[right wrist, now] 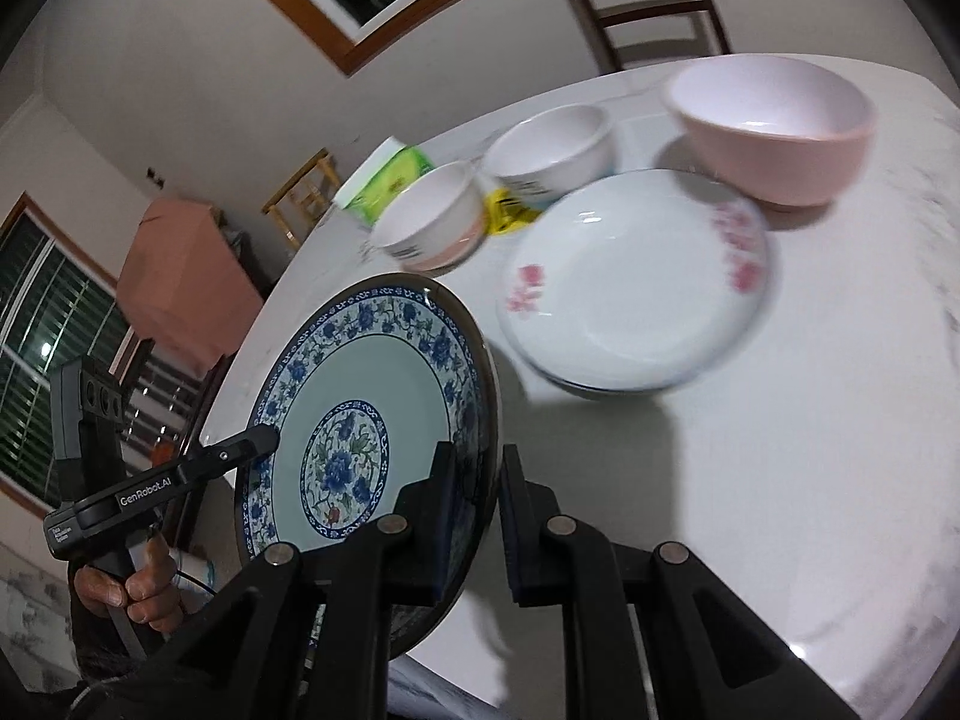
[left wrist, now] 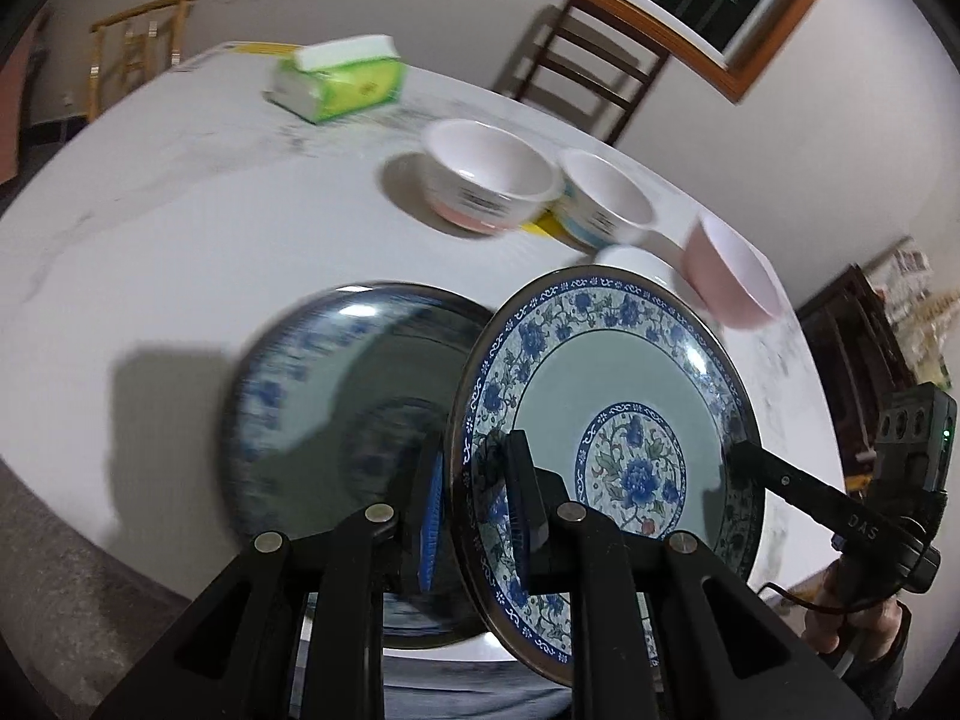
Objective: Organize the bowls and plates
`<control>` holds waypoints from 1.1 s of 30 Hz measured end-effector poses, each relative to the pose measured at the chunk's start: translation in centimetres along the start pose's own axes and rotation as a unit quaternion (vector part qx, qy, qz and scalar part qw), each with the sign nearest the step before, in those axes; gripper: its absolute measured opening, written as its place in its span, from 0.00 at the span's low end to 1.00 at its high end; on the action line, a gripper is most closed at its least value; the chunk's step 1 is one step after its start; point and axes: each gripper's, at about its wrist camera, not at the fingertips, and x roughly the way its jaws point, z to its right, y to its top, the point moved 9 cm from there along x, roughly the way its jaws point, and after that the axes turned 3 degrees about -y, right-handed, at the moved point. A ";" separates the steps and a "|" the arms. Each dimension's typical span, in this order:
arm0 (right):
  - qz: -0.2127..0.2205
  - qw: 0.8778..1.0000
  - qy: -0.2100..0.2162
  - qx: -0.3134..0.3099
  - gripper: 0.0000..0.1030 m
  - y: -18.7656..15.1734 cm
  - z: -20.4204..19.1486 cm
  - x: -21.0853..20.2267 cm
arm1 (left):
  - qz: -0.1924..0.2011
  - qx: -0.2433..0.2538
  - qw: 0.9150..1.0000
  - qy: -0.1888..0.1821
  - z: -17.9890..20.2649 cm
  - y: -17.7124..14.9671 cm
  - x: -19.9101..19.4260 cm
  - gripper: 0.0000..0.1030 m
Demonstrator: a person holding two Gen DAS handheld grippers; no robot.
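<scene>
A blue-and-white floral plate (left wrist: 600, 372) (right wrist: 372, 372) is held up on a tilt above the white table (left wrist: 180, 240). My left gripper (left wrist: 477, 456) is shut on its near-left rim. My right gripper (right wrist: 478, 462) is shut on the opposite rim, and each gripper shows in the other's view (left wrist: 741, 456) (right wrist: 267, 437). A second blue-patterned plate (left wrist: 324, 408) lies blurred on the table below. On the table further back are a white plate with pink flowers (right wrist: 636, 282), a pink bowl (right wrist: 774, 120) (left wrist: 732, 276) and two small white bowls (left wrist: 492, 180) (left wrist: 606, 198).
A green tissue pack (left wrist: 342, 81) lies at the far side of the table, and a yellow wrapper (right wrist: 510, 210) sits between the small bowls. A dark chair (left wrist: 588, 72) and a light wooden chair (left wrist: 138, 42) stand behind. The table edge curves close below the grippers.
</scene>
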 end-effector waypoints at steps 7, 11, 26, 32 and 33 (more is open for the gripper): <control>-0.028 0.999 0.013 -0.017 0.14 0.5 -3.6 3.6 | 0.012 -0.032 0.999 0.029 -5.1 0.5 -1.3 0.16; -0.043 0.999 0.013 -0.017 0.14 0.5 -4.3 5.4 | 0.009 -0.047 0.998 0.038 -7.0 0.4 -1.4 0.16; -0.067 0.997 -0.009 -0.028 0.15 -0.2 -4.6 7.7 | -0.011 -0.072 0.997 0.040 -9.7 -0.3 0.4 0.16; -0.065 0.997 -0.022 -0.036 0.16 -0.2 -4.8 8.0 | -0.007 -0.063 0.997 0.043 -9.8 0.0 0.6 0.16; -0.065 0.997 -0.025 -0.037 0.17 -0.2 -4.8 8.0 | -0.007 -0.062 0.997 0.043 -9.8 0.0 0.7 0.16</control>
